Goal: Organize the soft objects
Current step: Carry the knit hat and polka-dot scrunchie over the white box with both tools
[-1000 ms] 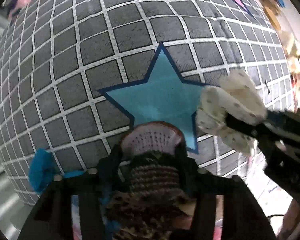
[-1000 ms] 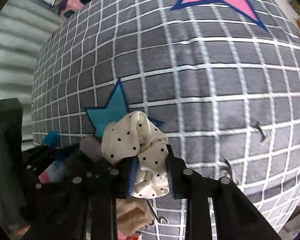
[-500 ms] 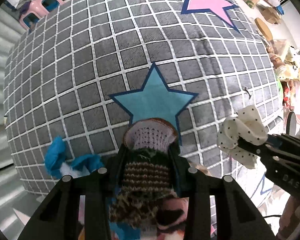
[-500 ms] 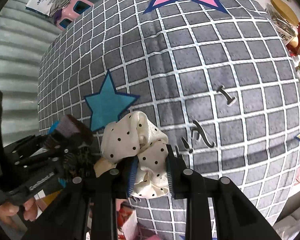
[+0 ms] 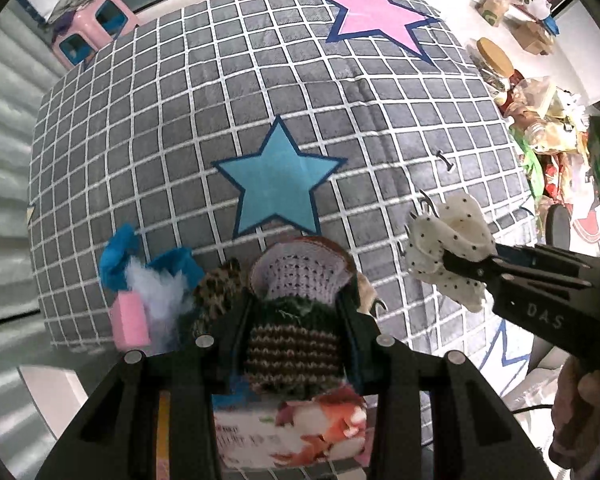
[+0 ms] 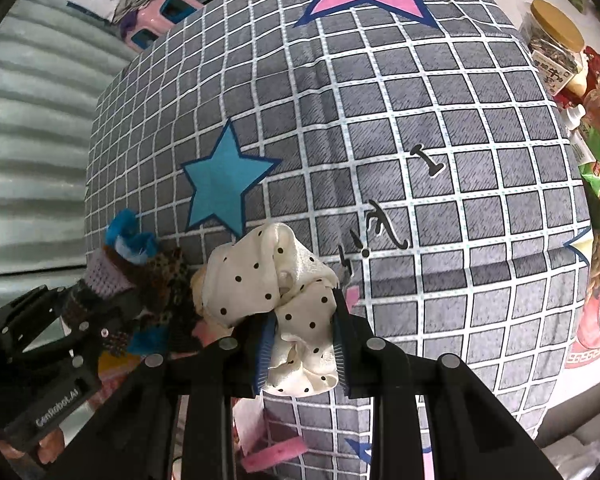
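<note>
My left gripper [image 5: 298, 316] is shut on a knitted piece [image 5: 296, 320] with lilac, dark green and brown-striped bands, held above the near edge of a grey checked blanket [image 5: 260, 100]. It also shows at the left of the right wrist view [image 6: 100, 280]. My right gripper [image 6: 302, 336] is shut on a cream polka-dot scrunchie [image 6: 276, 284], lifted above the blanket; the scrunchie also shows in the left wrist view [image 5: 448, 248]. A pile of soft things lies at the near left edge: blue fabric [image 5: 118, 256], white fluff [image 5: 156, 288], a pink block [image 5: 130, 320] and leopard-print fabric [image 5: 216, 284].
The blanket has a blue star [image 5: 276, 184] in the middle and a pink star [image 5: 374, 12] at the far side. A printed box [image 5: 292, 428] sits under my left gripper. Jars and packets [image 6: 556, 52] crowd the right side. A pink stool [image 5: 96, 28] stands at the far left.
Both grippers have pulled back and up from the blanket with their loads; the blue star looks smaller and farther, and the pile at the near left edge has come into view.
</note>
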`<state>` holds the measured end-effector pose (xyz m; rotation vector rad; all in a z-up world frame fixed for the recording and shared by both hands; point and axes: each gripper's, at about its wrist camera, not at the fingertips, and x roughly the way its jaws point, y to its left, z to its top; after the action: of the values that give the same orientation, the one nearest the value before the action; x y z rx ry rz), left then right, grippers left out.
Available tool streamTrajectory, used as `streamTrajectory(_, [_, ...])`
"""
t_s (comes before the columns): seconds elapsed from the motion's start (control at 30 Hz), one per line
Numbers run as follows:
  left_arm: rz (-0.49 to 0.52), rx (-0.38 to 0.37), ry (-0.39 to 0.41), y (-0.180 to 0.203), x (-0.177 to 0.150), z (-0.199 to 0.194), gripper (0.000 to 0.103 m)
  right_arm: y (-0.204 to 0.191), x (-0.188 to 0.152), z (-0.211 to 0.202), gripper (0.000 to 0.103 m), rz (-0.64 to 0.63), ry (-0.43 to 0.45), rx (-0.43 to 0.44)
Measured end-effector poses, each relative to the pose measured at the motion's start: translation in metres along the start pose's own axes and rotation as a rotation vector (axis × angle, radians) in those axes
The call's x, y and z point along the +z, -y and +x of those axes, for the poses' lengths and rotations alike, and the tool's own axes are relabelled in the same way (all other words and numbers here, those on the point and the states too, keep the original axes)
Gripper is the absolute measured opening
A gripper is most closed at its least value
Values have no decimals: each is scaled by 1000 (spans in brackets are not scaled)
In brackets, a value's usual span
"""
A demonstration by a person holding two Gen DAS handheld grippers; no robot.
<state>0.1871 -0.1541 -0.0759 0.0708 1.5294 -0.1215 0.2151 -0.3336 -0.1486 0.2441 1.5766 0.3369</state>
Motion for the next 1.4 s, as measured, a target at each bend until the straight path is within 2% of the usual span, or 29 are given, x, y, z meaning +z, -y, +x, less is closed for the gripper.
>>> streamTrajectory(0.37, [-50,-9,-2,2,-43,-9,42,-15,-24,-7,28,-73,-16,-13])
streamTrajectory(0.57, [-15,-31,7,2,-68,-16,42,-26,-50,-11,28,-70,-13,-18])
streamTrajectory(0.73, [20,-56,9,-2,-97,-22,42,-41,-84,-8,28,-61,-20,-22])
streamTrajectory(1.03, [63,-92,56,-20,-163,-47,42,-82,-140,-4,28,-73,-15,-24])
streamTrajectory(1.4, [-6,-93,146,-62,-220,-78,42,-149,-177,-7,28,-173,17,-39])
